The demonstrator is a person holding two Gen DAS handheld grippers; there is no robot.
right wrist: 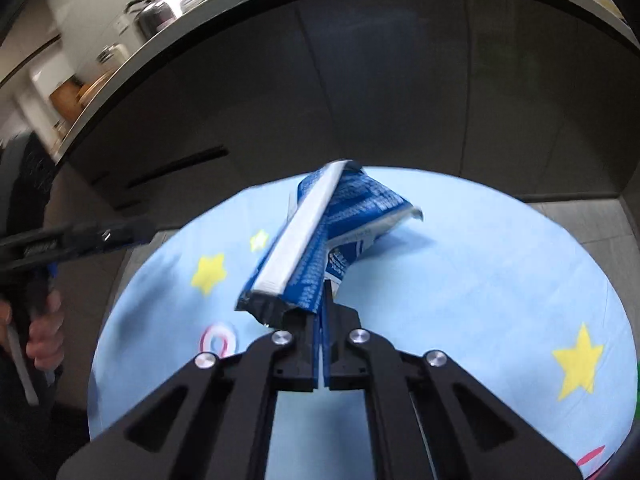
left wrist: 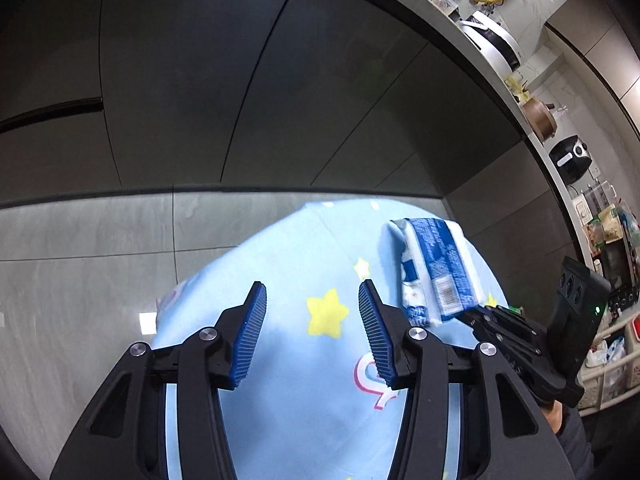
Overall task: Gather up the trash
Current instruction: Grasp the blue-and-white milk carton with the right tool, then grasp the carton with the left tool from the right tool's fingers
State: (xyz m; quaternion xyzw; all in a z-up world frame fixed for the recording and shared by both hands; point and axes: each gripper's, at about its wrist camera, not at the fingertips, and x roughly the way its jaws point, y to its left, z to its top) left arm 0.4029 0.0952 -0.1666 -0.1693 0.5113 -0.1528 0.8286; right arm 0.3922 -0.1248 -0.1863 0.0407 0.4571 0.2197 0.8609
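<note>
A flattened blue and white carton wrapper (right wrist: 320, 236) is pinched at its near end by my right gripper (right wrist: 322, 320), which is shut on it and holds it above the round table with a light blue star-print cloth (right wrist: 460, 288). In the left wrist view the same wrapper (left wrist: 436, 268) hangs from the right gripper (left wrist: 472, 314) at the right, over the cloth (left wrist: 304, 400). My left gripper (left wrist: 312, 332) is open and empty above the cloth, left of the wrapper. The left gripper also shows in the right wrist view (right wrist: 136, 228) at the left edge.
Dark cabinet fronts (left wrist: 240, 92) rise behind the table, under a white counter (left wrist: 500, 64) crowded with pots and appliances. Grey floor tiles (left wrist: 80, 260) lie left of the table. A white rack with bags (left wrist: 612, 356) stands at the right.
</note>
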